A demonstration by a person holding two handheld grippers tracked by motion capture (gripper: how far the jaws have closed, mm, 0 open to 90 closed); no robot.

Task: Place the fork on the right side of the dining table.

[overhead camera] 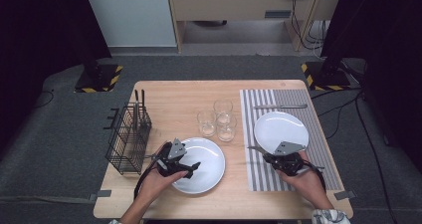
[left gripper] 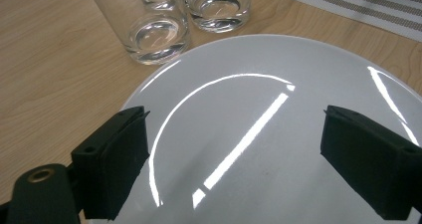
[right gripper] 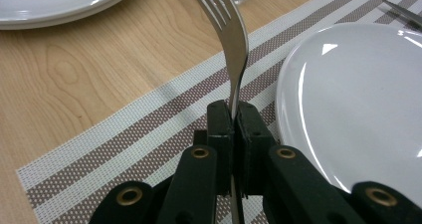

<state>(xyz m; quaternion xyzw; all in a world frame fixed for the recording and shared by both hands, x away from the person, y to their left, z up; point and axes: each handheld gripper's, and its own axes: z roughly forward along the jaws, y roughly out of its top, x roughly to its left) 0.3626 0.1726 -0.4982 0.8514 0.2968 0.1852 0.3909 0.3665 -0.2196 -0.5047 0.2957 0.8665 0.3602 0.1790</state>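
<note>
While the right gripper (right gripper: 233,115) sits at the near edge of the striped mat (right gripper: 124,129), its fingers (right gripper: 219,129) are pressed flat together on the handle of a fork (right gripper: 234,40), which rises between them with tines pointing away, over the mat and just left of the right plate (right gripper: 358,99). In the high view the fork (overhead camera: 256,149) juts leftward from that gripper (overhead camera: 268,157), over the mat (overhead camera: 259,174) beside the plate (overhead camera: 281,129). The left gripper (overhead camera: 194,167) hangs over the near-left part of the left plate (overhead camera: 209,159); its fingers (left gripper: 117,159) stand wide apart with nothing between them, the plate (left gripper: 259,134) bare below. Beyond the left plate, three glasses (overhead camera: 217,118) stand clustered mid-desk; two show close in the left gripper view (left gripper: 157,35). A black wire basket (overhead camera: 127,139) stands at the left edge of the desk (overhead camera: 174,94), with utensils (overhead camera: 138,104) upright in it. At the far end of the mat lies a knife (overhead camera: 280,106), beyond the right plate.
</note>
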